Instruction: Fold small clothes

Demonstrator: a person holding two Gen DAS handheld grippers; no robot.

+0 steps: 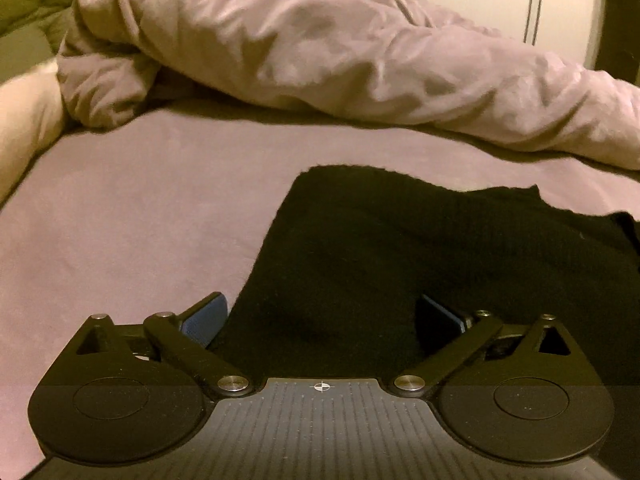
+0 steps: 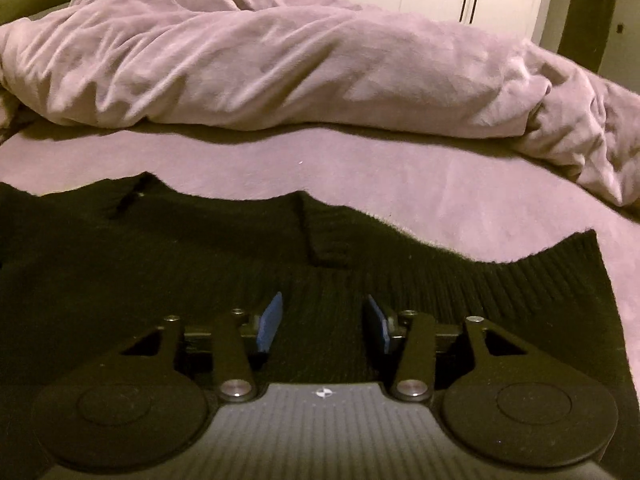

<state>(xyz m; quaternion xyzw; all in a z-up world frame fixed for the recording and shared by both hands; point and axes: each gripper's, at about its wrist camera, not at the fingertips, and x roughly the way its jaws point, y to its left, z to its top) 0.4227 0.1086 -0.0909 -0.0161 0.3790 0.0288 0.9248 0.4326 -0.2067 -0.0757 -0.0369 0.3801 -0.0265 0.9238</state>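
- We are seeing the black knit garment (image 1: 400,264) lying flat on the mauve bedsheet (image 1: 132,208); its folds are too dark to read.
- Our left gripper (image 1: 322,316) is spreading its fingers wide over the garment's left edge, gripping nothing.
- Our right gripper (image 2: 322,322) is holding its jaws apart above the ribbed hem, which the frame is cutting off.
- The rumpled duvet (image 2: 280,68) is lying behind.

The black sweater (image 2: 160,280) is a matt ribbed knit, slightly fuzzy at its edges. The bed sheet (image 1: 120,220) is smooth mauve cloth; the duvet (image 1: 320,48) is the same cloth, creased. Each tool, left (image 1: 320,316) and right (image 2: 323,322), is matt black plastic with shiny metal pivots and textured blue pads (image 2: 270,322).
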